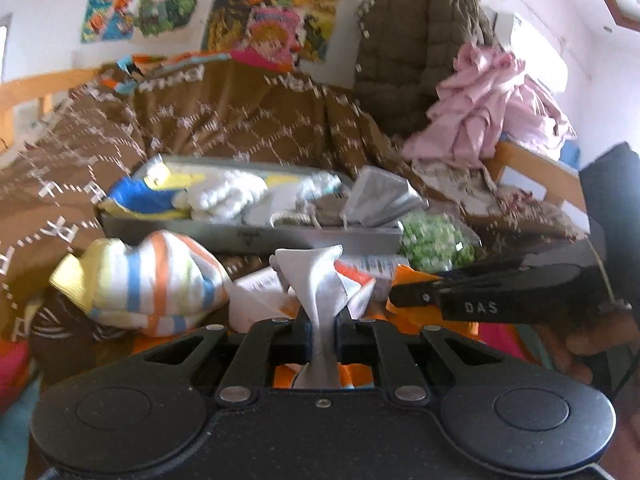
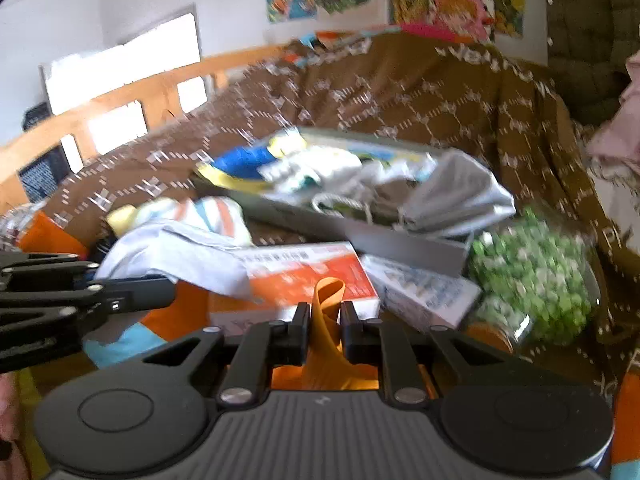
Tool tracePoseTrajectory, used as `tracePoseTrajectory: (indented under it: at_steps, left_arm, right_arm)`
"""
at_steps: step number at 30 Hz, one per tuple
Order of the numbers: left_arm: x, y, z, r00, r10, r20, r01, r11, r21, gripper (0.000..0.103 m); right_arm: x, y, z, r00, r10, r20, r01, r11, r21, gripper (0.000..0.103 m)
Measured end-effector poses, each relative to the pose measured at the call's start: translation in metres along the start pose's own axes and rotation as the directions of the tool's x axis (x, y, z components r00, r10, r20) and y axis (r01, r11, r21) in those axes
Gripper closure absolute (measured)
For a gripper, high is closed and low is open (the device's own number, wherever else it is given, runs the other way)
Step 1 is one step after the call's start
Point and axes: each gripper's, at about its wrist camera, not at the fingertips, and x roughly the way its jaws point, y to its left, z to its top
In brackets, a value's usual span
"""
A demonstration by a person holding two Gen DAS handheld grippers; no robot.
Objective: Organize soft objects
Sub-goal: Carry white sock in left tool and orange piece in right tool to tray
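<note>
My left gripper [image 1: 322, 326] is shut on a white-grey cloth [image 1: 316, 280], which sticks up between its fingers; the same cloth shows in the right wrist view [image 2: 176, 248]. My right gripper [image 2: 325, 320] is shut on an orange cloth [image 2: 326, 300]; it shows at the right of the left wrist view [image 1: 416, 294]. A grey tray [image 1: 320, 236] ahead holds several soft items: a blue-and-yellow cloth [image 1: 148, 196], white socks [image 1: 224, 196] and a grey cloth [image 1: 380, 200]. A striped sock ball [image 1: 148, 280] lies on the bed left of my left gripper.
The tray rests on a brown patterned blanket [image 1: 240, 120]. An orange-and-white box [image 2: 304, 276] and a white box [image 2: 424, 288] lie in front of it. A bag of green bits [image 1: 436, 244] sits right of the tray. A pink cloth heap [image 1: 488, 108] and olive quilted jacket [image 1: 416, 48] are behind.
</note>
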Motion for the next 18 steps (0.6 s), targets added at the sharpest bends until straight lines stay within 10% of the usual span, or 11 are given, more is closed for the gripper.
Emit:
tracePoseTrajectory:
  at_steps: [18]
  left_arm:
    - [-0.019,-0.015,0.005,0.988,0.069,0.141,-0.080,0.994,0.072,0.092]
  right_arm:
    - [-0.032,0.003,0.013,0.964,0.137,0.230,-0.141,0.990,0.005,0.086]
